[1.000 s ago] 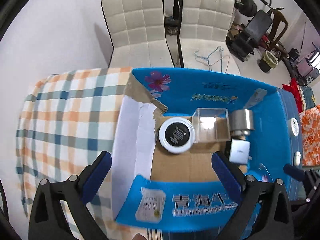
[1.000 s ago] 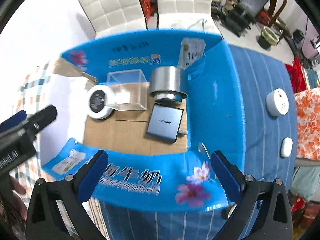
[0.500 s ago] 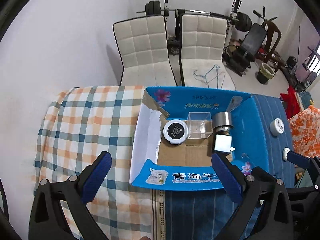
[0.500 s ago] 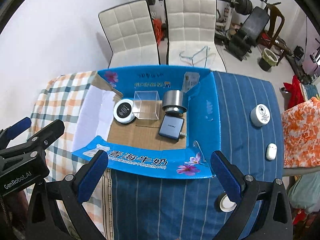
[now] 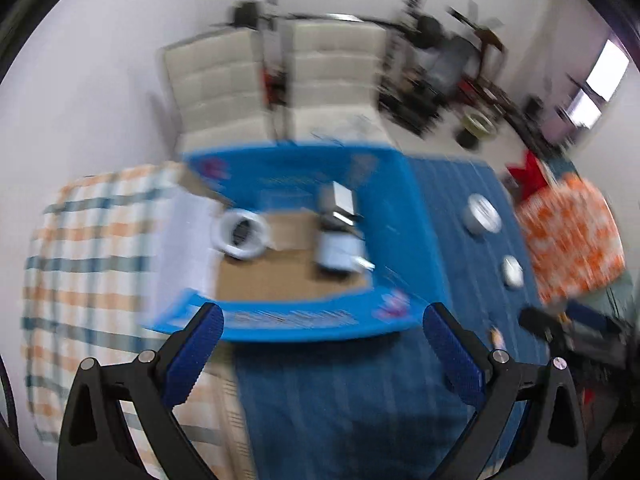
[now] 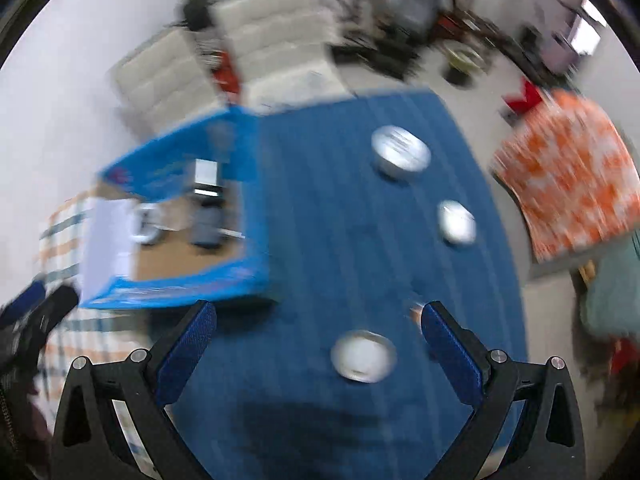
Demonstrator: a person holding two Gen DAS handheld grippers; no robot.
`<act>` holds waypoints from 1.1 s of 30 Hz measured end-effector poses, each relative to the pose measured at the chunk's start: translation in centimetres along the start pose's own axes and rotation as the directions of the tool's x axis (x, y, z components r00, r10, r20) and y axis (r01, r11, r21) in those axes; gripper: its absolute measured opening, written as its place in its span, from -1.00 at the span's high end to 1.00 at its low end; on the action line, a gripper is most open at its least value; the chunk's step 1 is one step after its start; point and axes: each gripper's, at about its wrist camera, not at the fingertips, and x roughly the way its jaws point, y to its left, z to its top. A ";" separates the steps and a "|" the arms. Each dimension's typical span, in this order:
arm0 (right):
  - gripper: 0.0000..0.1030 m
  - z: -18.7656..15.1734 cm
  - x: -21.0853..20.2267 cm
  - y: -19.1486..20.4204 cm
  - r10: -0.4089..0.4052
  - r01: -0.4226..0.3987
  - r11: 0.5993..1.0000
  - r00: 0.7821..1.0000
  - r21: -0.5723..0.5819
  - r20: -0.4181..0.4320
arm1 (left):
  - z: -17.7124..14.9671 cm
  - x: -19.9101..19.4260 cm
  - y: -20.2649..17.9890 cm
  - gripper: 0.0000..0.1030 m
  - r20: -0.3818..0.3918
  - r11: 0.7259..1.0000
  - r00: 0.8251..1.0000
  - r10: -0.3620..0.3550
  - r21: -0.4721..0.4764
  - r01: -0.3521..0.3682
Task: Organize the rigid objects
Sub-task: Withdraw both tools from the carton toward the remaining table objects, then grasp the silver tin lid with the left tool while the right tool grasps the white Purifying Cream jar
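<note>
Now we see both tongs spread wide and empty: the left tongs [image 5: 322, 330] above the blue box [image 5: 400, 216], the right tongs [image 6: 318, 320] over the blue cloth [image 6: 320, 208], where three blurred round tins [image 6: 401, 153] lie apart, one [image 6: 363, 356] between the fingers.

Two white padded chairs [image 5: 276, 80] behind the table — gym equipment [image 5: 452, 52] beyond.

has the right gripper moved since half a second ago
Yes. The right gripper has swung right, away from the box: the box, centred in its view before, now sits at the left, and a round tin lies between the open fingers.
</note>
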 end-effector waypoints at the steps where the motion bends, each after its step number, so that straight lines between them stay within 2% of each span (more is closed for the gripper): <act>1: -0.95 -0.2 1.6 -2.7 -0.009 0.010 0.999 0.999 0.037 -0.041 | -0.7 1.4 -2.3 -0.99 -0.035 0.999 0.999 -0.022 0.032 0.024; 2: -0.92 -0.4 2.8 -4.6 -0.019 0.023 0.998 0.997 0.056 -0.071 | -1.5 2.8 -4.4 -0.99 -0.069 0.997 0.997 -0.039 0.062 0.044; 4: -0.71 -0.7 5.0 -7.9 -0.041 0.050 0.996 0.992 0.074 -0.118 | -2.8 5.5 -8.3 -0.99 -0.129 0.991 0.990 -0.057 0.113 0.072; 7: -0.51 -1.7 7.6 -11.2 -0.037 0.053 0.994 0.985 0.092 -0.170 | -4.6 9.3 -13.2 -0.99 -0.207 0.981 0.976 -0.072 0.159 0.106; 12: -0.51 -1.8 10.7 -14.2 -0.020 0.040 0.994 0.982 0.100 -0.189 | -7.1 15.7 -18.9 -0.99 -0.324 0.974 0.943 -0.069 0.183 0.134; 18: -0.52 1.1 12.3 -15.0 -0.026 0.036 0.998 0.987 0.060 -0.161 | -9.3 20.8 -21.1 -0.98 -0.408 0.975 0.912 -0.032 0.188 0.118; 20: -0.52 2.0 12.7 -14.7 -0.032 0.039 0.998 0.987 0.042 -0.156 | -9.9 21.7 -20.9 -0.47 -0.417 0.980 0.909 -0.022 0.172 0.102; 21: -0.52 2.2 12.8 -14.6 -0.029 0.036 0.999 0.987 0.037 -0.156 | -9.9 21.2 -21.0 -0.40 -0.375 0.980 0.927 -0.016 0.179 0.090; 22: -0.52 2.6 13.0 -14.5 -0.021 0.027 0.999 0.988 0.034 -0.156 | -9.8 21.0 -21.1 -0.22 -0.364 0.980 0.931 -0.009 0.181 0.080; 27: -0.52 5.2 12.5 -14.3 0.020 -0.014 0.999 0.991 0.045 -0.135 | -7.4 20.2 -20.9 -0.22 -0.330 0.992 0.944 -0.019 0.111 0.059; 33: -0.52 11.8 11.6 -12.9 0.113 -0.110 0.993 0.990 0.047 -0.085 | -0.1 18.4 -21.9 -0.22 -0.203 0.998 0.979 -0.006 0.054 0.018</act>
